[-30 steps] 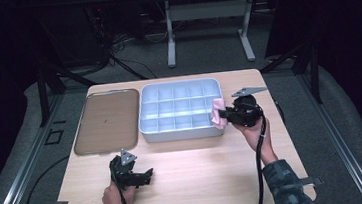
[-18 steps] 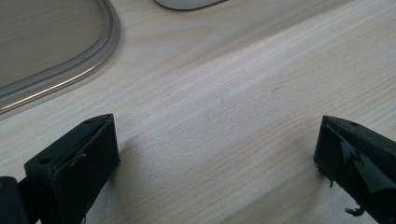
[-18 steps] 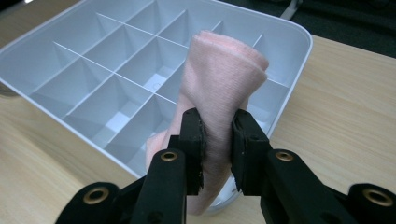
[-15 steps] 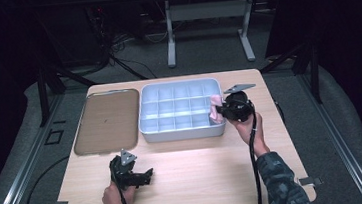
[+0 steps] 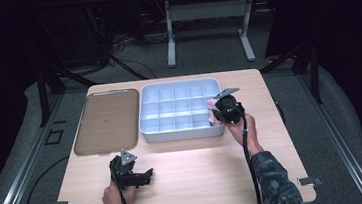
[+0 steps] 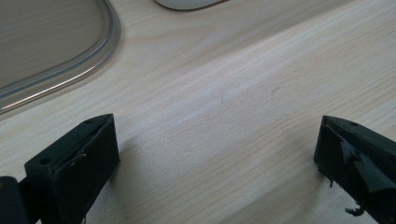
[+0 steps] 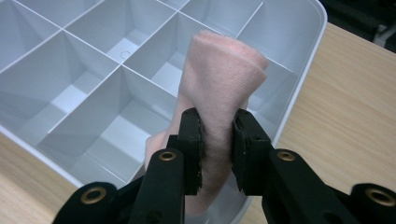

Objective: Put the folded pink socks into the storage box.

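Pink fuzzy rolled cloth (image 7: 224,93), pinched by the right tool (image 7: 217,149), over glossy white gridded tray (image 7: 308,60); left tool (image 6: 215,163) spread above pale wood-grain worktop (image 6: 224,93).

i count one divided tray (image 5: 182,132), one lid (image 5: 106,120), one pink cloth roll (image 7: 219,93), two tongs, left (image 5: 143,177) and right (image 5: 220,112), on one desk (image 5: 211,174).

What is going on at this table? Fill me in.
A person works with a gripper in each hand. The right gripper is shut on a rolled pink cloth and holds it over the right-hand compartments of the white plastic divided organiser box. The left gripper rests open near the front of the light wooden table, with nothing between its jaws. A clear flat lid lies left of the box.
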Demonstrator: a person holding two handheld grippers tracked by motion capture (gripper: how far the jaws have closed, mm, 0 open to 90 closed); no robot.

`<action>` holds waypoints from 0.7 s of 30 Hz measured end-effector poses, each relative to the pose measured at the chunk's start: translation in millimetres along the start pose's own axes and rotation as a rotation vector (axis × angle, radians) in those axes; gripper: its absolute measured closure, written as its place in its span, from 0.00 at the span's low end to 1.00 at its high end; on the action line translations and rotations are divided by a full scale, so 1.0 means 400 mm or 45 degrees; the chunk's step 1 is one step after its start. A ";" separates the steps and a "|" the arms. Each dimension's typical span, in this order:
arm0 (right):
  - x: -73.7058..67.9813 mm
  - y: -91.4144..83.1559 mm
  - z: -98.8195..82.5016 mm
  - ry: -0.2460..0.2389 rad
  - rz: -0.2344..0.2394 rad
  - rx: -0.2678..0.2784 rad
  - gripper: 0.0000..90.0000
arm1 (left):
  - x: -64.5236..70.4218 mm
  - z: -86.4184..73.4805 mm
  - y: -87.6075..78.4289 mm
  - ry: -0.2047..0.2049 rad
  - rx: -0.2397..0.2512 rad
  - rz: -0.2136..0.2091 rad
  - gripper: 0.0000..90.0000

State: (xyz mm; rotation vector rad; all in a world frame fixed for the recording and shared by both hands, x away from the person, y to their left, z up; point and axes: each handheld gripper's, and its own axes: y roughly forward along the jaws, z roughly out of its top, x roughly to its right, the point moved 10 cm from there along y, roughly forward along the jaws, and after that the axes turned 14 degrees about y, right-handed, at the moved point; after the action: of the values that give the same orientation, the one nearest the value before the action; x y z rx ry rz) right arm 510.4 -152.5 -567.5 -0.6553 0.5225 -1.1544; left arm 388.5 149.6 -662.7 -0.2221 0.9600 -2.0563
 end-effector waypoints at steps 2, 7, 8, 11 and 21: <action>0.002 0.007 -0.004 0.012 0.005 -0.018 0.83 | 0.000 0.000 0.000 0.000 0.000 0.000 0.00; 0.005 0.013 -0.011 0.008 0.000 -0.044 0.82 | 0.000 0.000 0.000 0.000 0.000 0.000 0.00; 0.005 0.014 -0.014 0.001 -0.001 -0.056 0.82 | 0.000 0.000 0.000 0.000 0.000 0.000 0.00; 0.006 0.014 -0.019 -0.003 -0.018 -0.068 0.79 | 0.000 0.000 0.000 -0.001 0.000 0.000 0.00; -0.007 -0.003 -0.031 0.040 0.014 -0.100 0.69 | 0.000 0.000 0.000 0.000 0.000 0.001 0.00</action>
State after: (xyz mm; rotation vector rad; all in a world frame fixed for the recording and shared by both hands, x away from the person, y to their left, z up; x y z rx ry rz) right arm 500.4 -152.7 -575.3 -0.7015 0.6001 -1.1397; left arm 388.5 149.6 -662.6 -0.2220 0.9595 -2.0558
